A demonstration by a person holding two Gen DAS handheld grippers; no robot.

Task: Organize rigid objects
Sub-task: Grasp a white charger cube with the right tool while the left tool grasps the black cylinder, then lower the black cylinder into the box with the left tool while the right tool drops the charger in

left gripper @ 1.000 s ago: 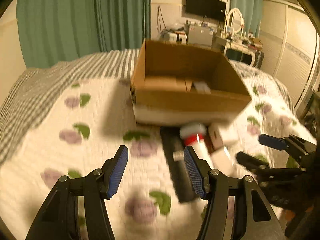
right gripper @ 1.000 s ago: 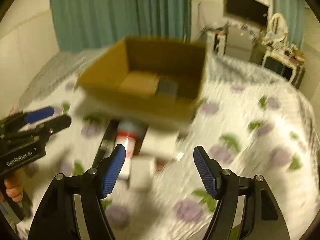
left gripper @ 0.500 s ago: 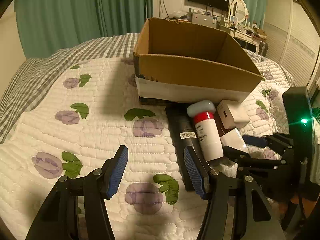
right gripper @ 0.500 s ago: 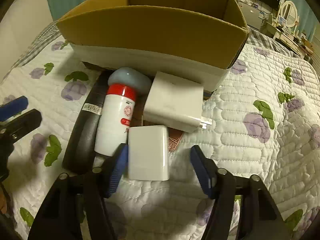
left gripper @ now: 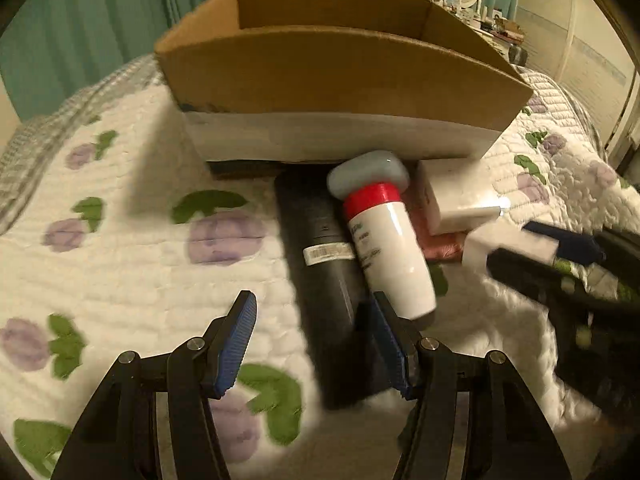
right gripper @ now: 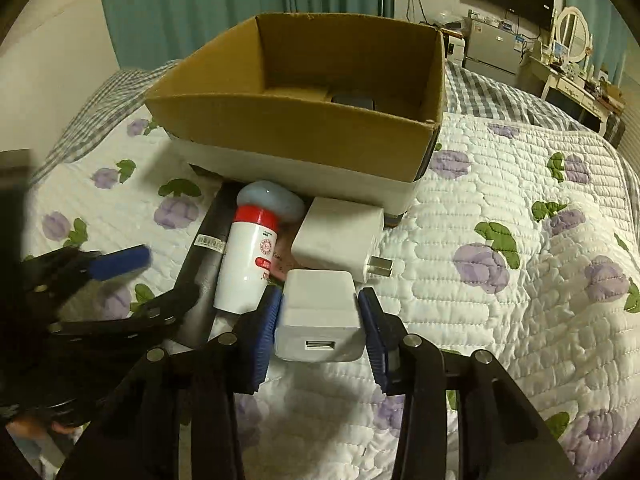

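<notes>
My right gripper (right gripper: 320,320) is shut on a small white USB charger (right gripper: 320,320), lifted just above the quilt; it also shows in the left wrist view (left gripper: 500,240). A larger white plug adapter (right gripper: 338,236), a white bottle with red collar and grey cap (right gripper: 250,258) and a long black cylinder (left gripper: 320,256) lie before the open cardboard box (right gripper: 304,120). My left gripper (left gripper: 314,340) is open, its fingers straddling the black cylinder's near end beside the bottle (left gripper: 390,248).
The floral quilt (right gripper: 500,280) covers the bed. A pink flat item (left gripper: 436,240) lies under the chargers. Dark items sit inside the box (right gripper: 352,100). Green curtains and a dresser stand behind.
My right gripper closed on the small charger and raised it slightly. My left gripper moved forward and right, onto the black cylinder's near end.
</notes>
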